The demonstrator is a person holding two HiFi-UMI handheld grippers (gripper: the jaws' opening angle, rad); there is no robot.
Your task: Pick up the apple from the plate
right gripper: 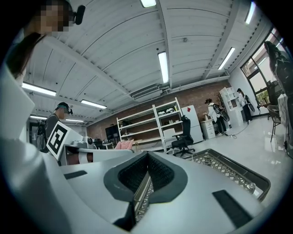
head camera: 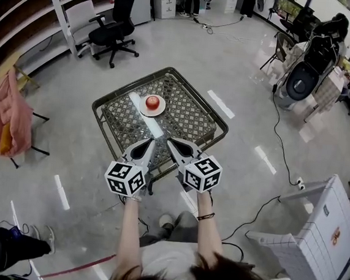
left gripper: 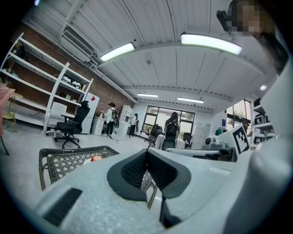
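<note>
A red apple (head camera: 153, 101) sits on a small white plate (head camera: 145, 108) on the mesh top of a low metal table (head camera: 192, 116). Both grippers hover over the table's near edge, short of the plate and pointing level towards it. My left gripper (head camera: 152, 141) is shut with nothing in it, and my right gripper (head camera: 169, 140) beside it is shut and empty too. In the left gripper view the apple (left gripper: 96, 158) shows low on the mesh, left of the closed left gripper (left gripper: 146, 151). The right gripper view shows the closed right gripper (right gripper: 147, 155) and the table's mesh (right gripper: 224, 170), but no apple.
A black office chair (head camera: 115, 26) and shelving (head camera: 26, 23) stand beyond the table at the left. A pink cloth (head camera: 5, 114) hangs on a stand at the left. A white crate (head camera: 313, 242) and cables lie at the right. Chairs with bags (head camera: 311, 69) stand at the far right.
</note>
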